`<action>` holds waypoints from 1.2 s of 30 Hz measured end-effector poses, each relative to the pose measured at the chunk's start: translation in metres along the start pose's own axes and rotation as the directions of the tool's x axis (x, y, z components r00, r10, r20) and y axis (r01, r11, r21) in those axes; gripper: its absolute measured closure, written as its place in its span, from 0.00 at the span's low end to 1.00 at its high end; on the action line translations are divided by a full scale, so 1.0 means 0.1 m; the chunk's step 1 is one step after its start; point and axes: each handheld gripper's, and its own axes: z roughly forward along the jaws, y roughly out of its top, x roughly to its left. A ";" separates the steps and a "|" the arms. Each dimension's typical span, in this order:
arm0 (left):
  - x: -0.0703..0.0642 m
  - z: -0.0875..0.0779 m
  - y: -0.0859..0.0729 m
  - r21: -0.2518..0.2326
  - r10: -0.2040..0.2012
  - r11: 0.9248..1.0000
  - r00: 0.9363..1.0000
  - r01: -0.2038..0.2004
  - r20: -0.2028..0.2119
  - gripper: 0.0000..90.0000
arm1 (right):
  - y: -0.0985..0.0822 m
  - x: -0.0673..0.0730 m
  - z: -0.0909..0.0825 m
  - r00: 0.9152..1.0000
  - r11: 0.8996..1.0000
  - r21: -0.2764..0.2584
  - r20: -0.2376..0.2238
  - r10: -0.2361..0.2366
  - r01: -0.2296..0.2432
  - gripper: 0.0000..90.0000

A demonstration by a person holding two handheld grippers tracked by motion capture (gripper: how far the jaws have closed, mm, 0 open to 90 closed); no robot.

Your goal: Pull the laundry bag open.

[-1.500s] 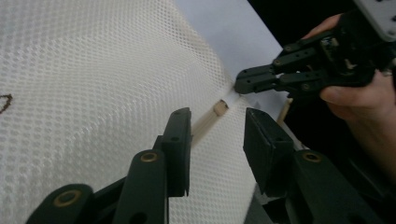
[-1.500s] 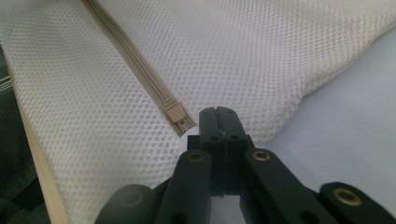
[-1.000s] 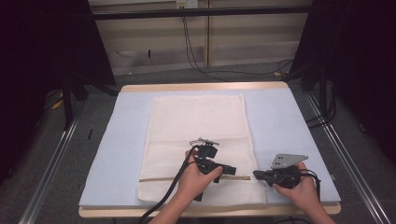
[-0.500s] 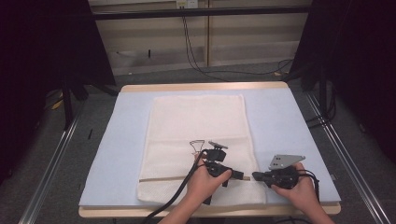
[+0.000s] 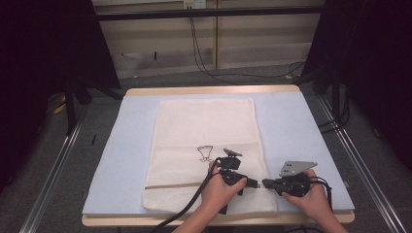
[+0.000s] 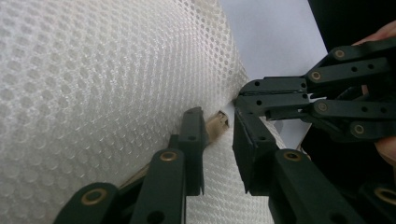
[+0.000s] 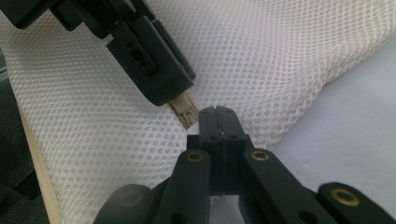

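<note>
While the counter (image 5: 311,126) lies wide and bare under its pale blue cover, the work sits crowded at its near edge. A cream mesh bag (image 5: 204,131) lies flat down the middle, its long axis running away from the person, its zipper line crossing the near end from side to side. The right-hand edge of the bag ends just where the two claws meet, and beyond that edge there is only open blue cover, so there is room to draw outward to the right; toward the left the whole width of bag lies free.

The left claw (image 5: 252,184) points rightward along the zipper line. In its own view its jaws stand a little apart, with the tan zipper pull (image 6: 217,124) between their tips; I cannot tell whether they truly grip it. The right claw (image 5: 266,184) faces it from the bag's edge, jaws pressed together, seemingly pinching the bag's corner, though the cloth in them is hidden. Seen from the right claw, the pull (image 7: 185,111) sticks out just beside its tips, nearly touching. The left hand is the nearer to the pull, which would likely run leftward along the zipper.
</note>
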 end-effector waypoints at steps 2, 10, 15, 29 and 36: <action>-0.01 0.02 0.00 -0.007 -0.004 1.000 1.000 0.004 -0.008 0.83 | 0.00 0.00 0.00 1.000 1.000 0.000 0.000 0.002 -0.002 1.00; -0.03 0.09 -0.01 -0.013 -0.041 0.999 0.999 0.041 0.013 0.86 | 0.00 0.00 0.00 1.000 1.000 0.000 0.000 0.009 -0.009 1.00; -0.04 0.13 -0.01 -0.018 -0.069 0.997 0.998 0.069 0.009 0.91 | -0.01 -0.01 0.01 1.000 1.000 -0.003 -0.004 0.011 -0.011 1.00; 0.01 0.10 0.02 0.011 -0.104 0.995 0.994 0.104 0.024 0.97 | -0.01 -0.01 0.01 1.000 1.000 -0.003 -0.004 0.007 -0.007 1.00; 0.04 0.04 0.04 0.018 -0.120 0.993 0.992 0.120 0.029 0.97 | -0.03 -0.01 0.01 1.000 1.000 -0.010 -0.005 0.007 -0.007 1.00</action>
